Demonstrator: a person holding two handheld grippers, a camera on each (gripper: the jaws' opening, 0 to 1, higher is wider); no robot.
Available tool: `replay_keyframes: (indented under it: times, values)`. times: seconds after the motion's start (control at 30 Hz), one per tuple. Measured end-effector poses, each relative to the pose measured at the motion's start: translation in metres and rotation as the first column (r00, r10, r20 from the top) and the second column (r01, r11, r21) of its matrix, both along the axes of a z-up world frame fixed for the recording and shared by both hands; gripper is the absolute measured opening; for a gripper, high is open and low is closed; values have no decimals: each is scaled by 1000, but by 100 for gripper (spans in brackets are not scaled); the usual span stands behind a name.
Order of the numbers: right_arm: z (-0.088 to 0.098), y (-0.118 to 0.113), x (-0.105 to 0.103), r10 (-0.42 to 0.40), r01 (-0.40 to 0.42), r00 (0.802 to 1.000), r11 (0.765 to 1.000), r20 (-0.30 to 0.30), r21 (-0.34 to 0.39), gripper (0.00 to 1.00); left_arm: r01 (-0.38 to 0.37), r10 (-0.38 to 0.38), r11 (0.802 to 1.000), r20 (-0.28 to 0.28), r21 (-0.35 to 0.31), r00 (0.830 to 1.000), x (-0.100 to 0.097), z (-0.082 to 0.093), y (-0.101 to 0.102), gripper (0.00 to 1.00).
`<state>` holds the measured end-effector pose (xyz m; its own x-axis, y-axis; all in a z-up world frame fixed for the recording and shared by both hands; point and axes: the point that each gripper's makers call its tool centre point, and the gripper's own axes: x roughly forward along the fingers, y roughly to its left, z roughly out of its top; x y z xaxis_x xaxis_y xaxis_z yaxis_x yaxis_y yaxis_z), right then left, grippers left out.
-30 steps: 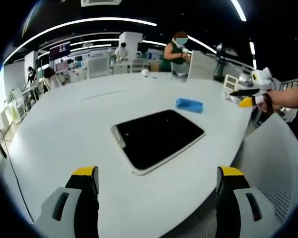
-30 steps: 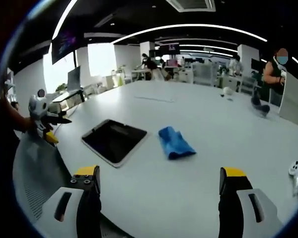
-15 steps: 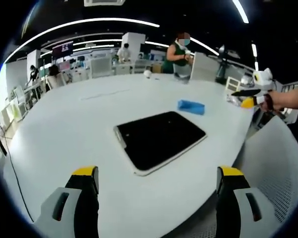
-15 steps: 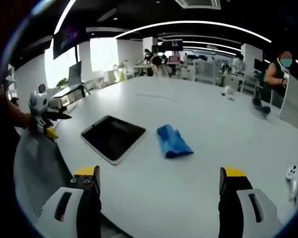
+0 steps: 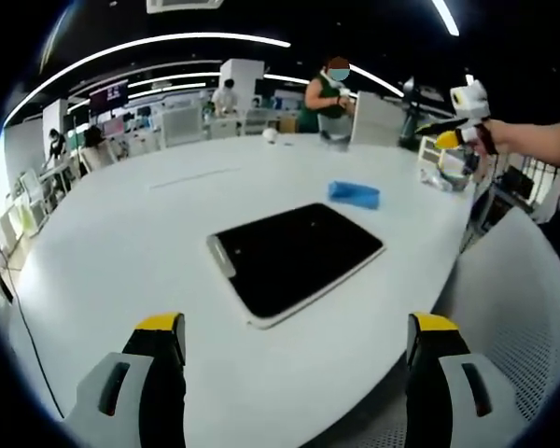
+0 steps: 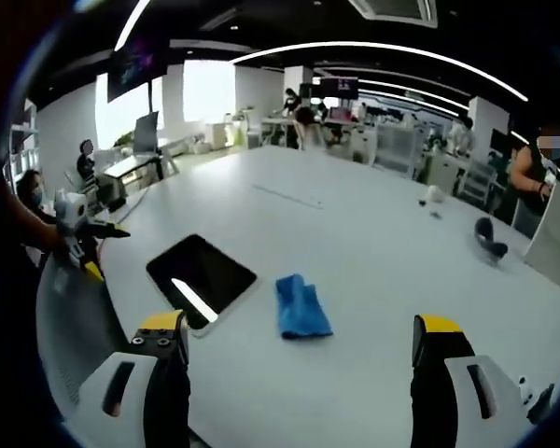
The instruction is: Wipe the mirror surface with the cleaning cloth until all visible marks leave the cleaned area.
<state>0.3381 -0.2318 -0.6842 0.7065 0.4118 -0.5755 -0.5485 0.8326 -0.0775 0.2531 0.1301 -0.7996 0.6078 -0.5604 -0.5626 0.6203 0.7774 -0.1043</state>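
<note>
A flat rectangular mirror [image 5: 294, 259] with a pale rim lies on the white table [image 5: 121, 252], dark and reflecting the ceiling. In the right gripper view the mirror [image 6: 202, 280] shows a bright reflected streak, and a folded blue cloth [image 6: 301, 307] lies just right of it. The cloth [image 5: 355, 194] sits beyond the mirror in the left gripper view. My left gripper [image 5: 297, 369] hovers open near the table's front edge, empty. My right gripper [image 6: 299, 373] is open above the table, nothing between its jaws. It also appears as the right gripper [image 5: 453, 131] held in a hand at upper right.
A grey mesh chair back [image 5: 518, 308] stands at the table's right edge. Small objects [image 6: 490, 241] lie on the far side of the table [image 6: 373, 215]. A person [image 5: 329, 93] stands at the far end; others sit at desks [image 6: 89, 173] on the left.
The right gripper has risen, so the mirror and cloth sit lower in its view and a light streak shows on the mirror. The left gripper has barely shifted.
</note>
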Motion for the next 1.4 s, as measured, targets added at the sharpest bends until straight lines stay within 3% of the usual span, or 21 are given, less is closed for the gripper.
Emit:
replay_keyframes:
  times: [0.23,0.63,0.8,0.93,1.03,1.4]
  values:
    - [16,10,25,71,-71,997,997,-9,-28,100,-18,19,1000,10,-10,1000,2,3,2,99]
    - [21,35,61,180,-183,982,982,-60,-50,97,-24,24,1000,4,-7,1000,2,1,4,99]
    - [5,43,74,195,-201,978,977,-73,-78,95,-29,29,1000,7,-11,1000,3,2,4,99]
    - [-9,42,82,197,-204,979,969,-59,-137,82,-33,33,999,14,-9,999,4,2,5,99]
    - [-26,45,85,195,-204,976,973,-94,-110,79,-39,39,999,45,6,998,7,6,7,99]
    - [-101,40,83,169,-195,967,973,-193,-124,54,-41,41,999,35,0,999,7,5,6,99]
